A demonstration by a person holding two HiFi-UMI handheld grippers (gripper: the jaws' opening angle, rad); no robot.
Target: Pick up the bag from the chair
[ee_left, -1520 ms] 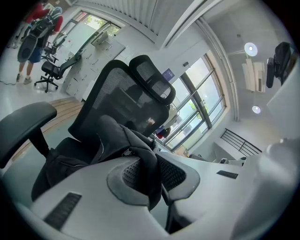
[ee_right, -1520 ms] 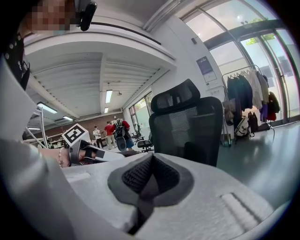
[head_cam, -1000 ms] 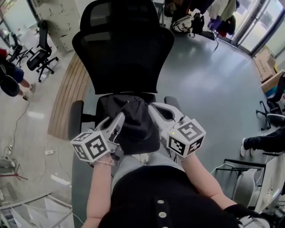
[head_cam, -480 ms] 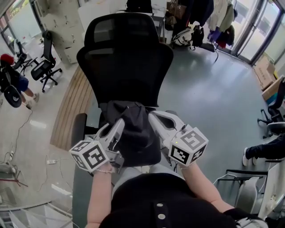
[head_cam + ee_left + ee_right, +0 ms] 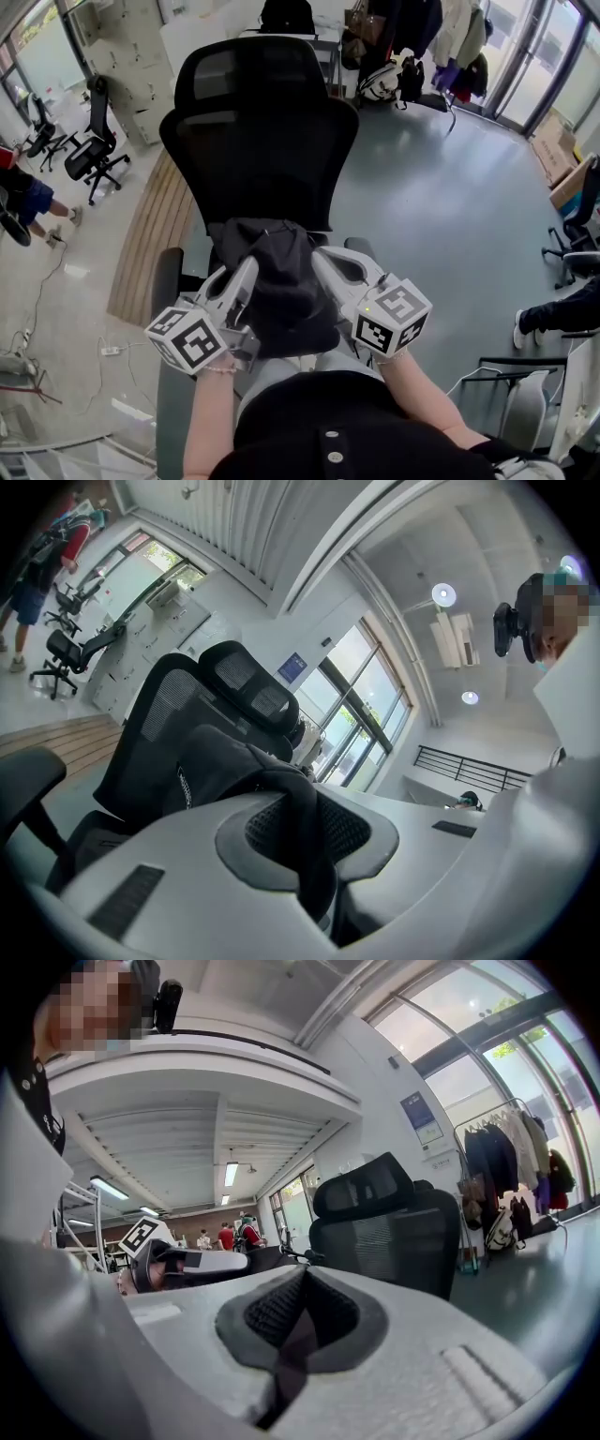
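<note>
The one soft black cloth bag (image 5: 274, 272) was over the seat of the one big black mesh office chair (image 5: 258, 122) close by, held between two grippers. The left gripper (image 5: 246, 270) had its jaws squeezed on a fold of the cloth, and the right gripper (image 5: 325, 258) had its jaws squeezed on a thin dark strip of it. It looked like the lifting step, and next both grippers would need to go up together until the bag was clear of the chair.

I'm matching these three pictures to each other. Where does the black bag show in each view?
Head view: the bag is at centre, just below the chair backrest.
Left gripper view: the bag is at lower centre, its fabric pinched in the jaws.
Right gripper view: only a dark strip of bag shows, pinched in the jaws at lower centre.
Shared landmark: the black chair, in all three.
</note>
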